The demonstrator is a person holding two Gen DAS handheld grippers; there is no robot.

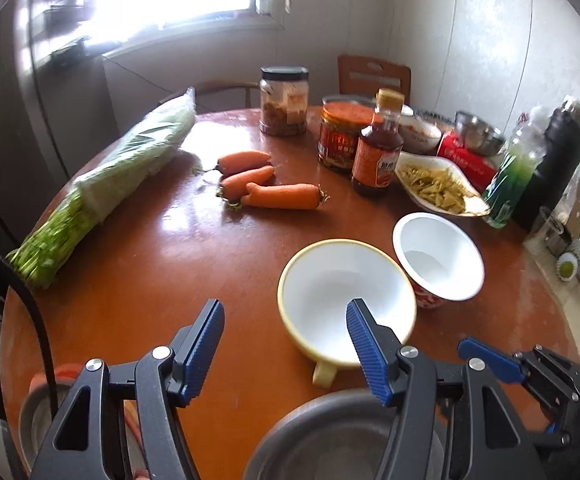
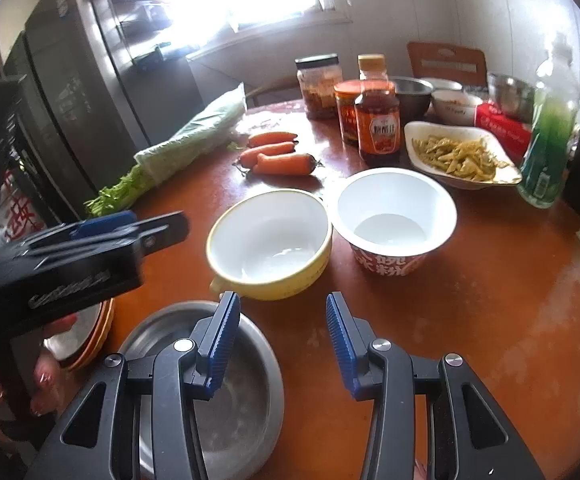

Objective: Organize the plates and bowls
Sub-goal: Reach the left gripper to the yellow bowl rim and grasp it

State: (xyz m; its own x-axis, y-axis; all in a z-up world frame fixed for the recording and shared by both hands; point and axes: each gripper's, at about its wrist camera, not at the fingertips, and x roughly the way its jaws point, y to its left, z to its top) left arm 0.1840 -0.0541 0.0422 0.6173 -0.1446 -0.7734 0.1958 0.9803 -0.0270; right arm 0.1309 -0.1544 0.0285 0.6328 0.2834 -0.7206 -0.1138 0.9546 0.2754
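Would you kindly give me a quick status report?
Both grippers, left and right, open, empty. Yellow bowl beside paper bowl, unstacked. Steel plate underneath right gripper.

We read large red Chinese characters, possibly 大碗, on the paper bowl point(image 2: 390, 256). The sauce bottle point(image 2: 378, 124) label's characters are too blurred to read.
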